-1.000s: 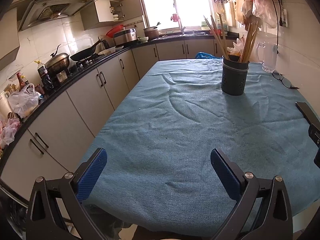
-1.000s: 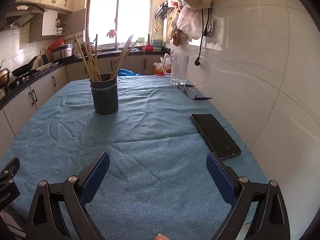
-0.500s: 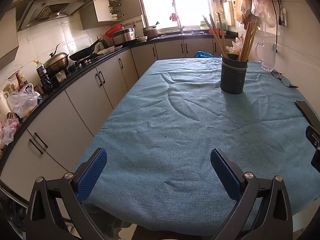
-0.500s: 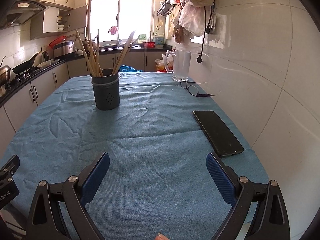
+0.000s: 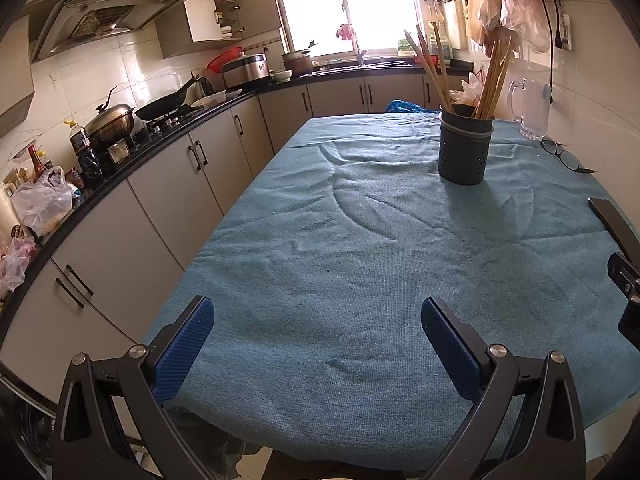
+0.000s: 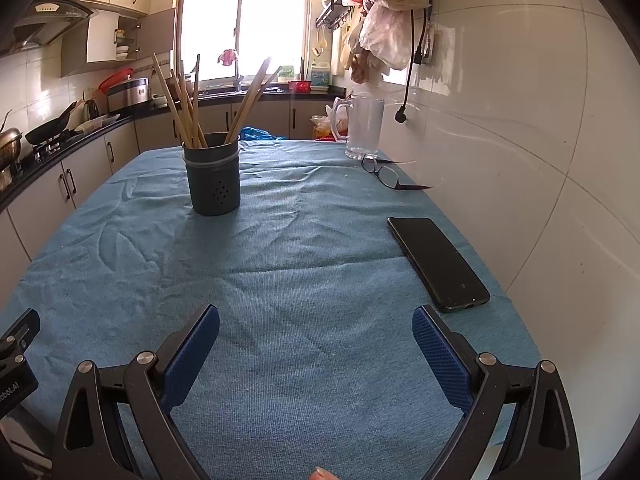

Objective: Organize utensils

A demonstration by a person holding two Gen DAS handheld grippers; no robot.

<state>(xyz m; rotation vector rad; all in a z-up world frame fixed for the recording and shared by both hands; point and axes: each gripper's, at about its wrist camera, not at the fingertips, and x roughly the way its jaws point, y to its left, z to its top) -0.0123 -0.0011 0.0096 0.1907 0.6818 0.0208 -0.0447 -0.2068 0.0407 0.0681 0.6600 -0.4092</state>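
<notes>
Over the past second both of your grippers have eased forward and lifted slightly above the blue cloth (image 6: 304, 280), so the dark utensil holder (image 6: 214, 176) sits a touch lower and nearer in each view; nothing on the table has shifted. Your left gripper (image 5: 316, 320) hangs over the near left edge with its blue pads spread wide and nothing between them. Past it, a row of grey cabinets (image 5: 168, 184) runs under a crowded black counter. The one holder stands upright on the far middle of the cloth, well apart from both grippers, with wooden chopsticks (image 6: 188, 108) fanned out of it in two bunches; roughly eight show, but they overlap and the window glare washes out their tips, so the count is uncertain. Your right gripper (image 6: 316, 326) is likewise spread and empty. To its right lie one black phone (image 6: 438, 262), one pair of glasses (image 6: 386, 176) and one clear mug (image 6: 364, 128) beside the tiled wall. The left view cuts the phone at its edge; a fingertip barely shows at the bottom of the right view.
</notes>
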